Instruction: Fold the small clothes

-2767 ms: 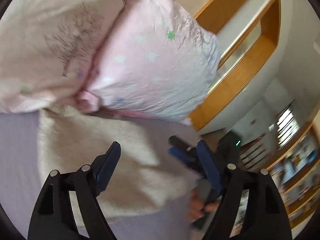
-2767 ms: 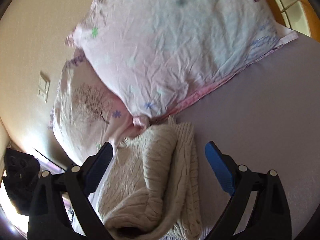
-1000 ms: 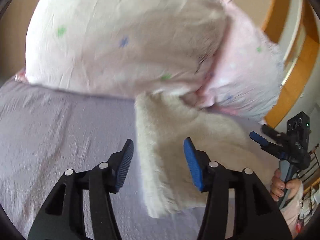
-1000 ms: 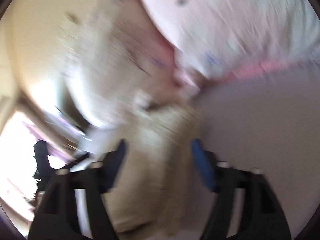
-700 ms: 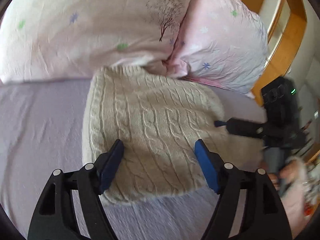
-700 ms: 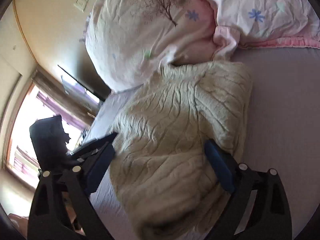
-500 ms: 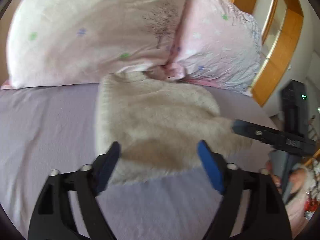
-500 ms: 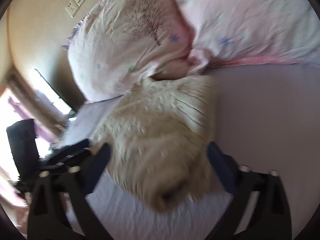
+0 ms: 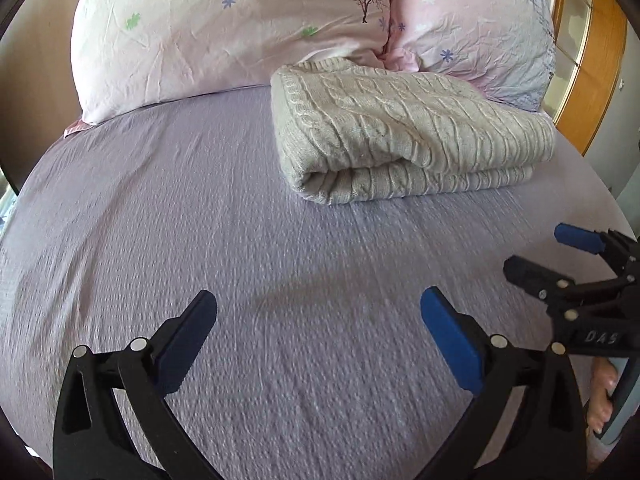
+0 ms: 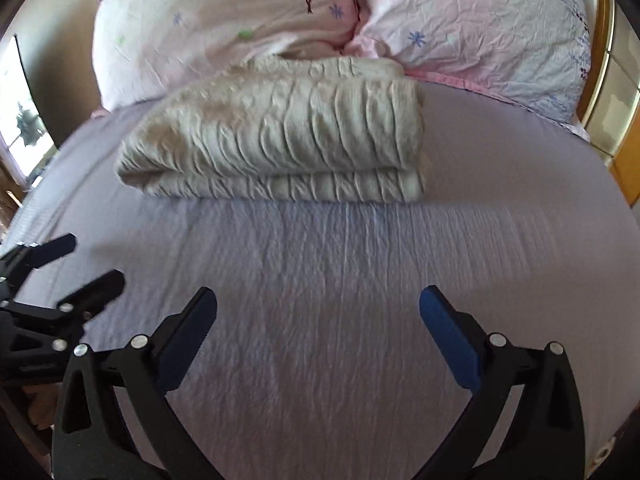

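Note:
A cream cable-knit sweater (image 9: 404, 128) lies folded in a thick stack on the lilac bed sheet (image 9: 200, 240), its far edge against the pillows. It also shows in the right wrist view (image 10: 280, 140). My left gripper (image 9: 318, 320) is open and empty, held above bare sheet well short of the sweater. My right gripper (image 10: 318, 316) is open and empty too, also back from the sweater. Each gripper shows in the other's view: the right one (image 9: 560, 256) at the right edge, the left one (image 10: 68, 264) at the left edge.
Two pink flowered pillows (image 9: 224, 28) (image 9: 480, 28) lean at the head of the bed behind the sweater. A wooden frame (image 9: 592, 64) stands at the far right. A window (image 10: 20, 120) is at the left past the bed edge.
Both grippers have pulled back from the sweater toward the foot of the bed. The sweater, close under the fingers before, now lies folded and untouched by the pillows.

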